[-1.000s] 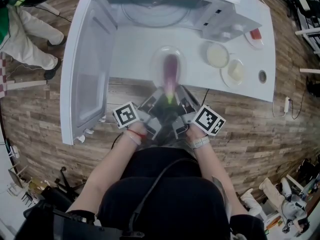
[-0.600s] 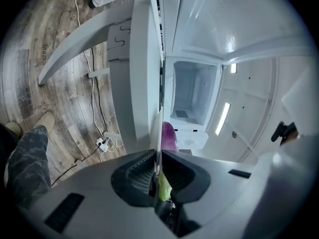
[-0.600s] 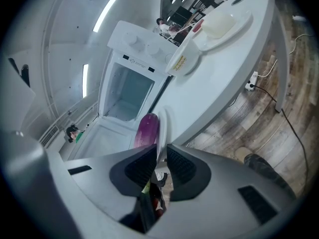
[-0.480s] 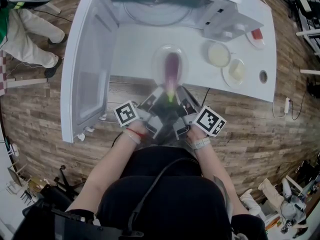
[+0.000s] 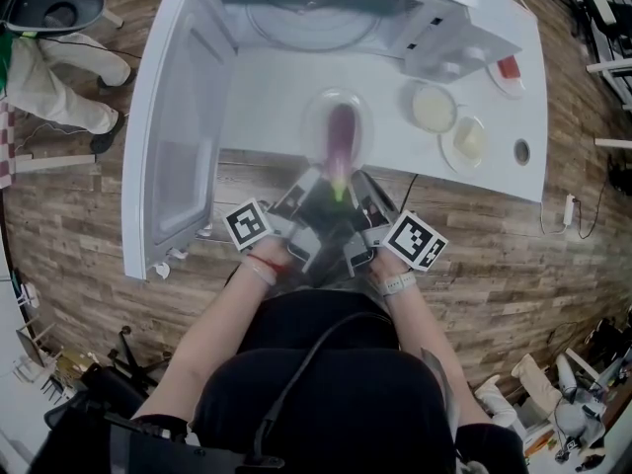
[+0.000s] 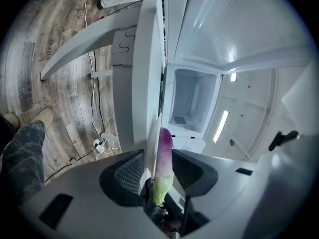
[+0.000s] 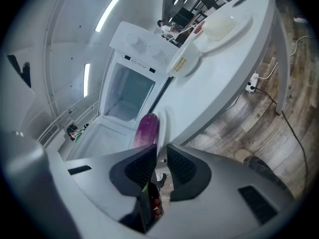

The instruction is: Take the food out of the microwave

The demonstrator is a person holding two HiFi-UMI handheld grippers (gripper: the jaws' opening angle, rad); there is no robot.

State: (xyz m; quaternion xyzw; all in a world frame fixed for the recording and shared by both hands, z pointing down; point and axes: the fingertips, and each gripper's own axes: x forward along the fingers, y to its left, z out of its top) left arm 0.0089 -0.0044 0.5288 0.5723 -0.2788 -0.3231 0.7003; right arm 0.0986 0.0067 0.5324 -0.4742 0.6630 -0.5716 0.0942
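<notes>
Where the head view looks down, the plate (image 5: 308, 126) with the purple eggplant (image 5: 341, 136) sits on the white table (image 5: 257, 97), in front of the open microwave (image 5: 296, 13). The left gripper (image 5: 312, 186) and the right gripper (image 5: 361, 186) meet its near rim. In the left gripper view, the claw has just been opening wide, with the plate and eggplant loose between its jaws. In the right gripper view, the narrow claw pinches the plate's rim.

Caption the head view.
The plate of eggplant on table before open microwave; right gripper grips its rim, left gripper has just opened around it.
</notes>
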